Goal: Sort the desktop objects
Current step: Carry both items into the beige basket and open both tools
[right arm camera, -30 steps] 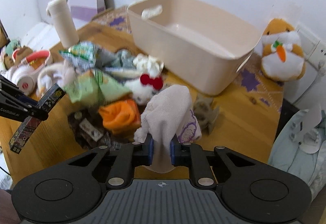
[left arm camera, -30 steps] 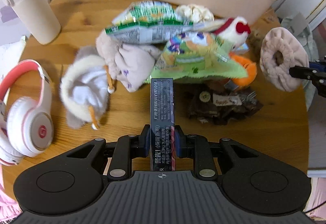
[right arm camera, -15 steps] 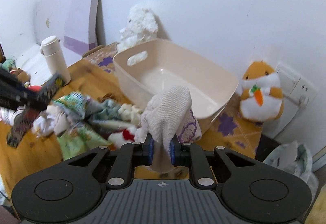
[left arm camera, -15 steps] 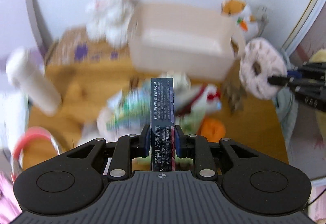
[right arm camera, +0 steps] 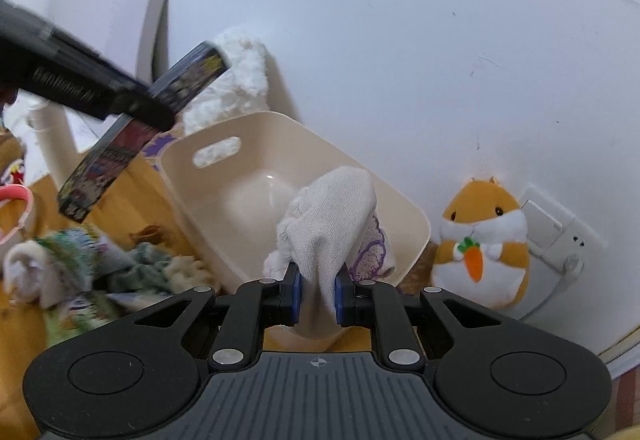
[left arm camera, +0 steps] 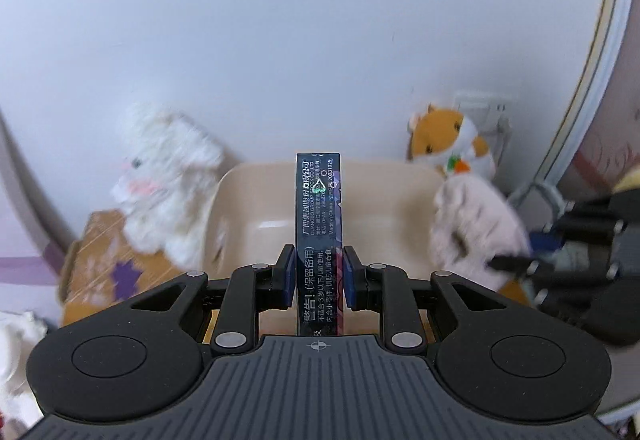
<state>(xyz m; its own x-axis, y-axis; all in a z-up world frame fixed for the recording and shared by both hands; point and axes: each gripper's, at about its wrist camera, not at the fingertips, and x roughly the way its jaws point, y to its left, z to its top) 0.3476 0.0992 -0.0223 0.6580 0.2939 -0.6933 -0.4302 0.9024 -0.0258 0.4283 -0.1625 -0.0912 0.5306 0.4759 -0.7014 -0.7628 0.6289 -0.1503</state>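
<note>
My left gripper [left arm camera: 318,276] is shut on a dark blue printed box [left arm camera: 319,224] and holds it in the air in front of the beige plastic tub [left arm camera: 384,199]. The box also shows in the right wrist view [right arm camera: 136,127], above the tub's left side. My right gripper [right arm camera: 316,290] is shut on a rolled beige sock [right arm camera: 332,224], held up at the tub [right arm camera: 224,195] near its front rim. The sock shows blurred in the left wrist view [left arm camera: 476,232], at the tub's right end. The tub's inside looks empty.
A white plush [left arm camera: 168,175] stands left of the tub and an orange hamster plush [right arm camera: 484,240] right of it, against the wall. A pile of snack bags and cloth [right arm camera: 80,264] lies on the wooden table, with a pink headphone [right arm camera: 16,207] and a cream bottle [right arm camera: 52,135] at the left.
Both grippers have lifted and moved from the pile toward the tub, each keeping its object. The views now tilt up at the wall.
</note>
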